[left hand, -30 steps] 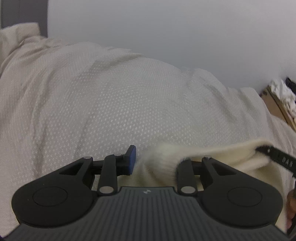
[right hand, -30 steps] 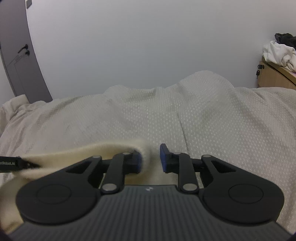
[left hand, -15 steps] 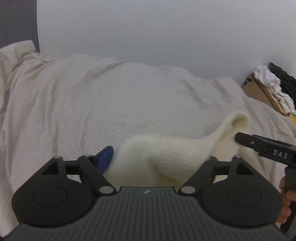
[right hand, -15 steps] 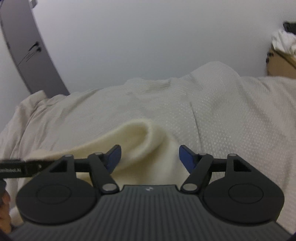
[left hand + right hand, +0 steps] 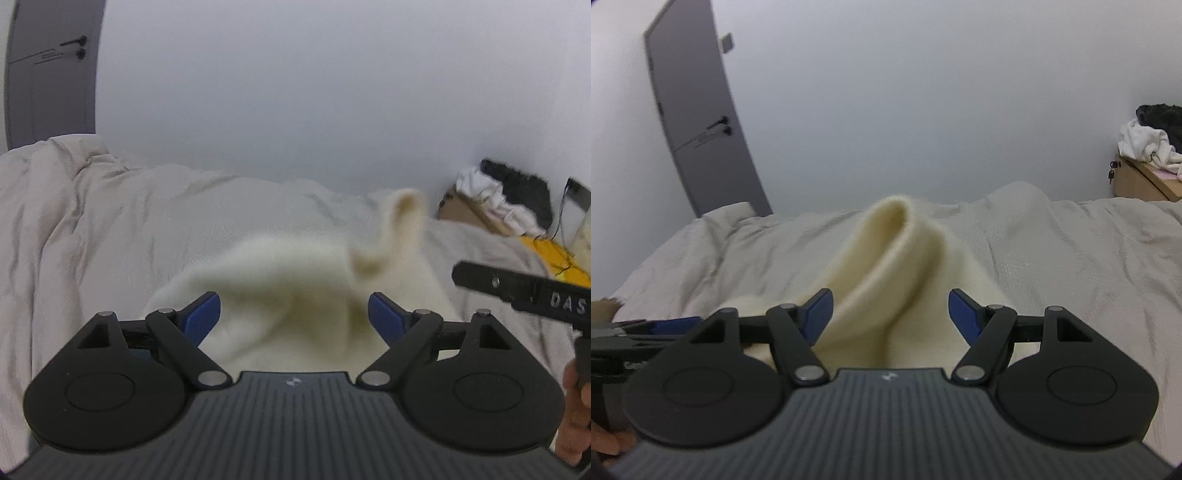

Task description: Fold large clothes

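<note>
Both grippers, left gripper [image 5: 293, 314] and right gripper [image 5: 890, 308], just spread wide, nothing pinched; cream sweater [image 5: 886, 258] (still bunched) dropping onto bed [image 5: 1071, 258]; clear fabric before regrasping.

Bed [image 5: 1071, 258] w/ beige quilt; cream sweater [image 5: 886, 258] atop.

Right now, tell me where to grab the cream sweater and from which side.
Take the cream sweater by its raised fold ridge, coming from the near side with the right tongs, already open astride it. The ridge stands up off the bedspread, so the pads can pinch it.
</note>
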Demonstrator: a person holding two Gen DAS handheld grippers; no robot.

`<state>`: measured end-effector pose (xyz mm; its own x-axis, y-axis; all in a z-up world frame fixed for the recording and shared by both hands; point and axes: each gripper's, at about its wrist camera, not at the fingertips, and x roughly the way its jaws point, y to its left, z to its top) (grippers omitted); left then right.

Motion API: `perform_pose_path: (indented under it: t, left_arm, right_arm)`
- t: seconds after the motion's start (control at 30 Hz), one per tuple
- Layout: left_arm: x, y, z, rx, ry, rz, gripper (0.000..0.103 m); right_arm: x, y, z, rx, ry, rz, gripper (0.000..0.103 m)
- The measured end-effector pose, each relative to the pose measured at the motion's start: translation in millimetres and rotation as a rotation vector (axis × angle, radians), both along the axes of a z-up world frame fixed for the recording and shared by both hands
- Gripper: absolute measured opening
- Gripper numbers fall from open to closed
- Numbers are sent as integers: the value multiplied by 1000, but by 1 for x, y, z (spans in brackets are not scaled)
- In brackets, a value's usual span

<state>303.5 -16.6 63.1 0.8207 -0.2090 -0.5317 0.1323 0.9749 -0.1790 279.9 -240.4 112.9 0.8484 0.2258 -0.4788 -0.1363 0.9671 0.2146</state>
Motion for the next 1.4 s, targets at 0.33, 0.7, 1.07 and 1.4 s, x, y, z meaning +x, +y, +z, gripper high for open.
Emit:
perform_pose_path:
  t: [0.33,0.7,1.07,1.4]
  left_arm:
    - [-69,11,19,-18,-20,10,91]
    - [-165,56,11,-46,-7,115,91]
    - [-232,129,-27,-150,90,354,91]
    - [-222,221,-55,-282,264,509,91]
  right_arm:
    - [-47,1,-23,40,10,2,71]
    - [-81,-1,-50,51,-6,24,71]
    - [-141,-9,-101,64,21,19,71]
    - [-115,2,-134,80,80,30,71]
